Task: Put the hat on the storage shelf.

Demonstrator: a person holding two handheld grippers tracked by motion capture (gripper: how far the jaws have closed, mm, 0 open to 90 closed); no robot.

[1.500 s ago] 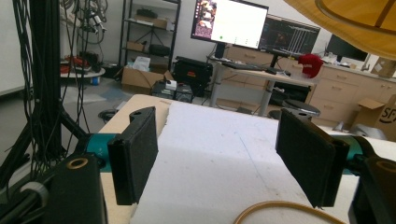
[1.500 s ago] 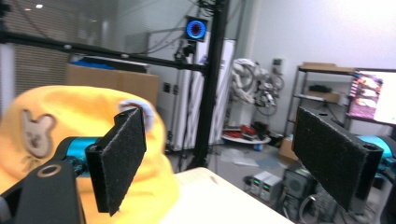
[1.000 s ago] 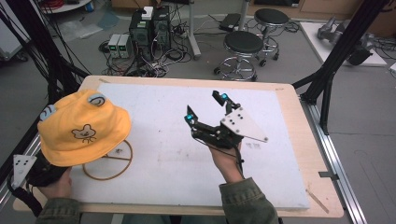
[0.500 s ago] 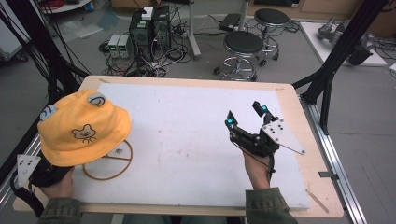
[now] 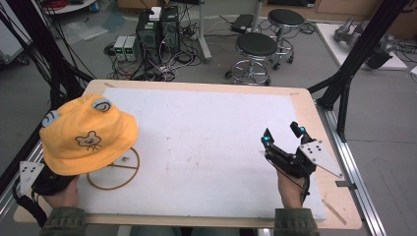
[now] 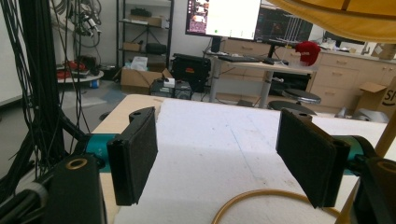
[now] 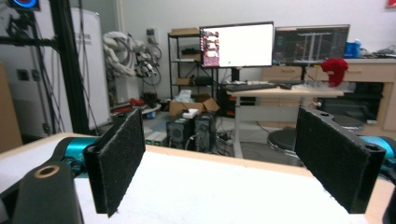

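A yellow cloth bucket hat with a bear face and two small ears point(image 5: 88, 135) is seen in the high view at the near left of the white foam-covered table point(image 5: 206, 142), raised on a wooden stand whose ring-shaped base point(image 5: 114, 170) lies flat on the foam. The left gripper point(image 5: 37, 179) is held just beside the hat's near edge, partly hidden under the brim. From the left gripper view, its jaws are found wide apart with nothing between them; the brim's underside point(image 6: 336, 16) is seen overhead and an arc of the wooden ring point(image 6: 261, 200) lies below the pads.

The right gripper point(image 5: 282, 135) is held at the near right of the table, well apart from the hat. In the right gripper view, its pads point(image 7: 119, 158) are shown wide open and empty above bare foam.
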